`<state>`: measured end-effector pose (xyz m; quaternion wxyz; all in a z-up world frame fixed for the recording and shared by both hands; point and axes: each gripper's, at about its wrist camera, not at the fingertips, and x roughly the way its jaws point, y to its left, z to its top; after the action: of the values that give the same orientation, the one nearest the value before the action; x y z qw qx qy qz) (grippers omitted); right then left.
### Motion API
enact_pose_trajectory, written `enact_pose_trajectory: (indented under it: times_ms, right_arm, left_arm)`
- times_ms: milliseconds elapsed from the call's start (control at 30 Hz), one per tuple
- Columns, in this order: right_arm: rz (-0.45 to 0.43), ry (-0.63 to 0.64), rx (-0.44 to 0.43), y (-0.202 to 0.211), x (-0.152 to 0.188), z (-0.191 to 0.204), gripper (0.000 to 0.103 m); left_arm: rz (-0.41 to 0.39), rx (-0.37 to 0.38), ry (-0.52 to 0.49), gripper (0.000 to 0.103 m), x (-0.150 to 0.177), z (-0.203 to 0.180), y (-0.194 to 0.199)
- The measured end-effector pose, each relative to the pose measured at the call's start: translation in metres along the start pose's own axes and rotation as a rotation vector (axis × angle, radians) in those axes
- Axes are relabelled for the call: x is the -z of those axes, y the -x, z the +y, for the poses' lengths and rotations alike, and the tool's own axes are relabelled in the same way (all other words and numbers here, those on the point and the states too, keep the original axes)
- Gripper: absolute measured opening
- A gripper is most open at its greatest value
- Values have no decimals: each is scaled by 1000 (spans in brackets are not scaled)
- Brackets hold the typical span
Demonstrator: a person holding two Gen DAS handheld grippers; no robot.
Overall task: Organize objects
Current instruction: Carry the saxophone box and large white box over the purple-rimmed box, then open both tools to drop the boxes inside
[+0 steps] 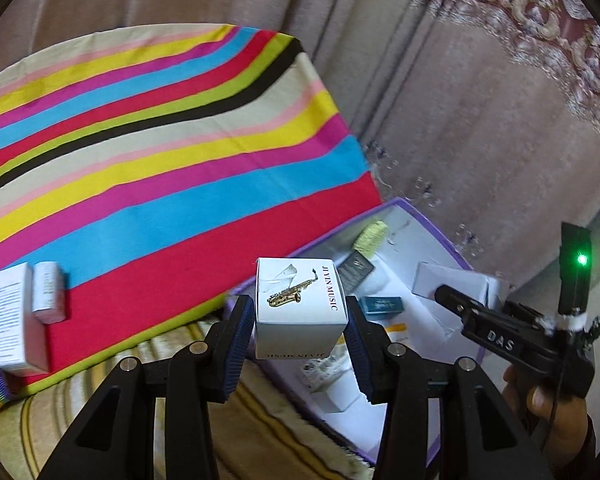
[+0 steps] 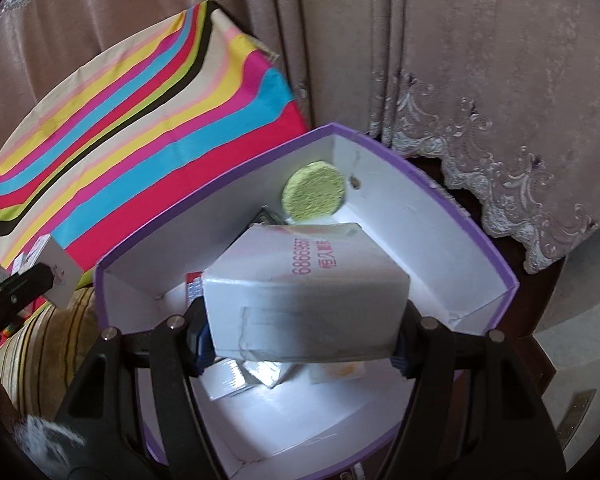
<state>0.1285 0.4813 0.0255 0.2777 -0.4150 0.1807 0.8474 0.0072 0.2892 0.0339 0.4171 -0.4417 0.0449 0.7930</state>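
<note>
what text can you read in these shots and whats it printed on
"JIYIN MUSIC": saxophone box, on its top and again on its front.
"DAS": right gripper body.
"6869" then more digits, upside down: white carton; the digits and characters after it are blurred.
Print on the tall white box: too small.

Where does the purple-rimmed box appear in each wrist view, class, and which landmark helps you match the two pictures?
Left wrist view: the purple-rimmed box sits lower right, beyond the left tongs holding the saxophone carton.
Right wrist view: it fills the centre, under the right tongs gripping a white carton.
Shared landmark: the striped cloth, left of the box in both.
</note>
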Motion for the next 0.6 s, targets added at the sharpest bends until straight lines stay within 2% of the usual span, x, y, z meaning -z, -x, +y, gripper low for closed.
enact_pose_trajectory:
  times_ms: [100,200,367,600]
  right_arm:
    - [2,-5,0,-1,-3,-1,72]
    - [9,-2,4,-2,-3,1,81]
    - [14,-1,-2,-1,-2,4,84]
    - [15,23,-16,2,0,18,84]
  left_arm:
    - [14,15,-4,59,0,-3,-5]
    - [5,13,3,67,0,-3,-4]
    - [-3,-5,58,68,0,7,-2]
    - [-18,-47,181,68,5,39,12]
